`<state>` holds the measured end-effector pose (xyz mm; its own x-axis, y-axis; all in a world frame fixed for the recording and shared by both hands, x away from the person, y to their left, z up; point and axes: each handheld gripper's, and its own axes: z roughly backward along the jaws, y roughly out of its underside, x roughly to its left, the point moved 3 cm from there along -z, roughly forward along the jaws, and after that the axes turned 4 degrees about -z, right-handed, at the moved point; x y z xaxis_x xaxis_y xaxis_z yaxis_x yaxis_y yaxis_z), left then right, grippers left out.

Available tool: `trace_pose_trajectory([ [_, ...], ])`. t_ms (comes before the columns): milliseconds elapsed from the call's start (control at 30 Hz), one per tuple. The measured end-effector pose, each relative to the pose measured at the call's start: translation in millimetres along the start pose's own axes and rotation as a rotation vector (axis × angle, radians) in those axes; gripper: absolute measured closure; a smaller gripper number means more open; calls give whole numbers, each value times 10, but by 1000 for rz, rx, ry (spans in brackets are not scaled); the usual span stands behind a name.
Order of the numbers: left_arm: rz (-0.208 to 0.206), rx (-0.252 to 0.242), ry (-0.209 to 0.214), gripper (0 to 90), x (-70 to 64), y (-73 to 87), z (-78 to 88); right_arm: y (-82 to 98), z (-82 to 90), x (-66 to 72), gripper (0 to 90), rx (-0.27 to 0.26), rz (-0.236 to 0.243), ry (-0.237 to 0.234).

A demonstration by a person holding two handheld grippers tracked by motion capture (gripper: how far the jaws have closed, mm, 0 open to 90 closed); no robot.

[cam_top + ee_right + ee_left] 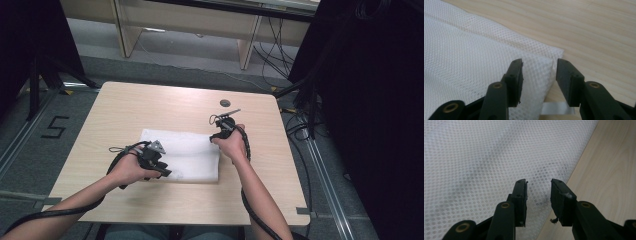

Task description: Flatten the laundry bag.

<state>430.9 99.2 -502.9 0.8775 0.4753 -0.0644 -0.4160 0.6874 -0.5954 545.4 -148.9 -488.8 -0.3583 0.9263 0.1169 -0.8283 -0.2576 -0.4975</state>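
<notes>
While both grippers sit over the white mesh cloth (pixel 187 155), I've got nothing gripped.

Cloth lies flat, folded, mid-counter (pixel 125 107), slightly toward my side. L gripper (pixel 161 169) is at the cloth's near-left edge; in the left gripper view its jaws stand partly apart w/ mesh (pixel 486 157) showing in the gap, pads not pressing it, bare wood just beside to the right. R gripper (pixel 220 134) is at the far-right corner; in the right gripper view its jaws are wide apart, straddling the folded corner (pixel 537 67) w/o pinching, one pad over the mesh, the other over wood. Can't tell if either set of tips touches the fabric. A small dark disc (pixel 225 103) sits on the counter beyond the R gripper, apart from the cloth.
</notes>
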Motion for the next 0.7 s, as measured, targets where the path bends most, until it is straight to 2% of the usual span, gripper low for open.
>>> trace_pose_trajectory([
  [67,-5,7,2,654,-8,-8,-31,-4,-30,2,552,-4,12,-10],
  [100,1,4,9,657,-15,-11,-51,4,-38,50,539,32,-43,-16],
  [133,-1,2,6,660,-22,-16,-73,5,-64,42,537,29,-22,-19],
  [167,1,4,11,662,-34,-18,-94,15,-81,60,541,37,-27,-10],
  [233,-4,12,13,664,-55,-22,-134,14,-118,58,600,15,43,-10],
  [267,-4,12,13,664,-55,-22,-134,14,-118,58,600,15,43,-10],
  [300,-5,16,18,664,-61,-21,-151,19,-117,76,643,17,48,-6],
  [400,-1,24,16,664,-57,-12,-173,18,-111,83,749,27,106,5],
  [433,22,9,17,662,-66,-9,-193,22,-105,93,781,32,125,11],
  [467,11,26,18,659,-54,0,-189,24,-92,105,824,38,155,18],
  [633,8,30,10,658,-63,-3,-203,1,3,162,865,21,178,2],
  [700,7,30,8,659,-63,-6,-210,0,26,181,866,18,170,-1],
])
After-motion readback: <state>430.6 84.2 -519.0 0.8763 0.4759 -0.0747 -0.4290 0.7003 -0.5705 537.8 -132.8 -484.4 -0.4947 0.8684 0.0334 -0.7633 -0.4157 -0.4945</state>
